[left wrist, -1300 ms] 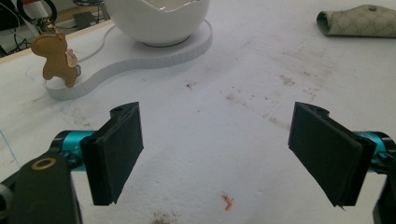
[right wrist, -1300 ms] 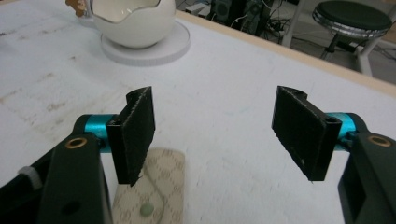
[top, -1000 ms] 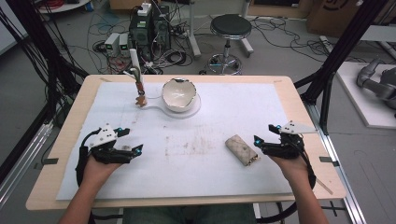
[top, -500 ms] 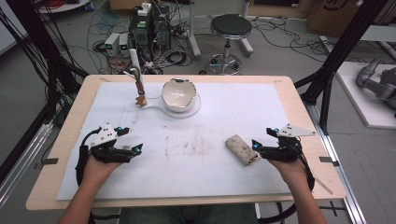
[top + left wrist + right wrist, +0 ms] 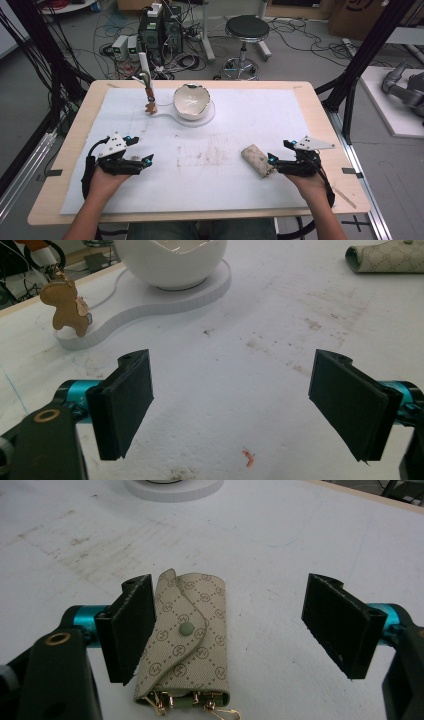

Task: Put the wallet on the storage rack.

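Right tongs open, straddling key pouch on bench near-right; pouch's long axis runs along the jaws, probably touching one. Left tongs open, empty, well apart.

right gripper nearer key pouch

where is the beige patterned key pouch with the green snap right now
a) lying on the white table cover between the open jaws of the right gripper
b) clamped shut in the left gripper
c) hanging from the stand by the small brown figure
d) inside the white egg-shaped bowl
a: in the right gripper view the beige patterned key pouch lies flat on the white table cover between the wide-open jaws of the right gripper, not yet squeezed.
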`<state>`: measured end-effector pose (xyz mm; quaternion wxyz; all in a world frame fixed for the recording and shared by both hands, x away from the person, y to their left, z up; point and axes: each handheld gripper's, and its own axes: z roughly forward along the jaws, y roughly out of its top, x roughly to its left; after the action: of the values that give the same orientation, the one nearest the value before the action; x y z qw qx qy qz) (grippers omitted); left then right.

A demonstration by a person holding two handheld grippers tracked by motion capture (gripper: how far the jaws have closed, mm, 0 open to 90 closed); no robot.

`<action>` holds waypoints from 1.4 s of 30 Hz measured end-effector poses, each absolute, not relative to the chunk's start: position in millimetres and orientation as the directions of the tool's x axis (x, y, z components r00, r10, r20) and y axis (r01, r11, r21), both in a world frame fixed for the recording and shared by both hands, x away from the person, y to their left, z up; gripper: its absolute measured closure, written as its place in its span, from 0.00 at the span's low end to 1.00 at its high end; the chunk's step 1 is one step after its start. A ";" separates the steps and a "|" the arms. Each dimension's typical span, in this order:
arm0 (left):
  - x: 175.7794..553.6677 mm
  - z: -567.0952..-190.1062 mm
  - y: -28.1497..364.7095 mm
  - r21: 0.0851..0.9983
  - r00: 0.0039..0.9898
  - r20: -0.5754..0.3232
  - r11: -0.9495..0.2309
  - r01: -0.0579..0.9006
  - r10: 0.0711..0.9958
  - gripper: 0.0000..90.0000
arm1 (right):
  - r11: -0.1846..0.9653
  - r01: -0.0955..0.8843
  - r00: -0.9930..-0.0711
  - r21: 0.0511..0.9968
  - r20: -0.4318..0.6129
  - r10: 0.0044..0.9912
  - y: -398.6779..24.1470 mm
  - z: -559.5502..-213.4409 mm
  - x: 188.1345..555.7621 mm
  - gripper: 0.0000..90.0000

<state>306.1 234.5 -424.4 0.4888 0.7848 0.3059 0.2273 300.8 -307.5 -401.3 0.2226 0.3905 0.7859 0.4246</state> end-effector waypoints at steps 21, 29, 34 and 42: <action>306.1 -426.3 234.2 0.902 0.714 0.054 -0.341 0.266 0.698 0.20 | 0.451 0.483 -0.650 0.751 -0.037 0.759 -284.9 -434.0 302.1 0.24; 305.7 -427.1 233.4 0.899 0.718 0.053 -0.346 0.267 0.694 0.20 | 0.484 0.520 -0.657 0.704 -0.033 0.754 -280.7 -442.9 305.2 0.23; 305.1 -427.2 233.4 0.901 0.717 0.053 -0.343 0.266 0.695 0.20 | 0.514 0.537 -0.666 0.669 -0.037 0.745 -279.9 -451.8 306.1 0.23; 304.5 -427.4 234.1 0.900 0.718 0.053 -0.345 0.267 0.694 0.20 | 0.497 0.544 -0.667 0.676 -0.012 0.745 -283.3 -452.9 306.4 0.27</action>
<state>304.5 234.1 -427.4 0.4846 0.7899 0.3044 0.2202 306.4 -283.3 -452.9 0.1529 0.3786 0.8516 0.3287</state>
